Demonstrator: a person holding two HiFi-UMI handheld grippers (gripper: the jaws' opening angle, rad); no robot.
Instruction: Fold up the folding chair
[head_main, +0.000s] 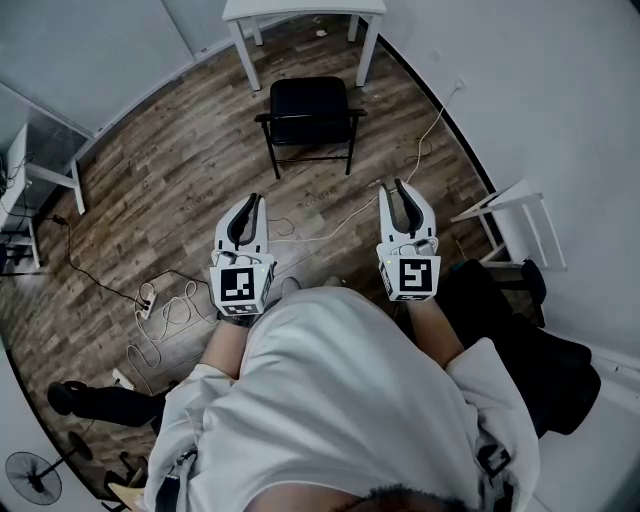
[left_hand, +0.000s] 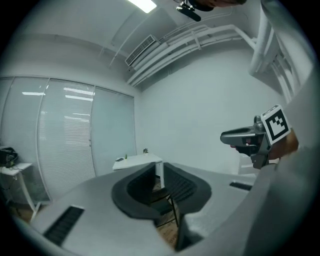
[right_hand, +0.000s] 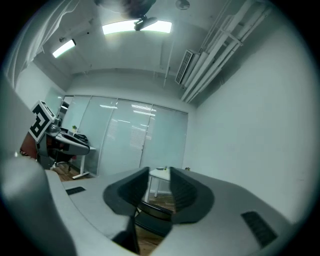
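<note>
A black folding chair (head_main: 308, 108) stands unfolded on the wood floor, in front of a white table (head_main: 300, 10). Both grippers are held level, side by side, a good step short of the chair and pointing at it. My left gripper (head_main: 256, 200) is shut with nothing in it. My right gripper (head_main: 392, 187) has a narrow gap between its pads, and that gap is empty. Between the left jaws, in the left gripper view, a slice of the chair (left_hand: 162, 197) shows. The right gripper view has the chair seat (right_hand: 150, 215) low between its jaws.
White cables and a power strip (head_main: 150, 300) lie on the floor at the left, and one cable runs toward the right wall. A white folded frame (head_main: 515, 215) leans on that wall, with a dark seat (head_main: 545, 350) below it. A desk (head_main: 25, 170) stands far left.
</note>
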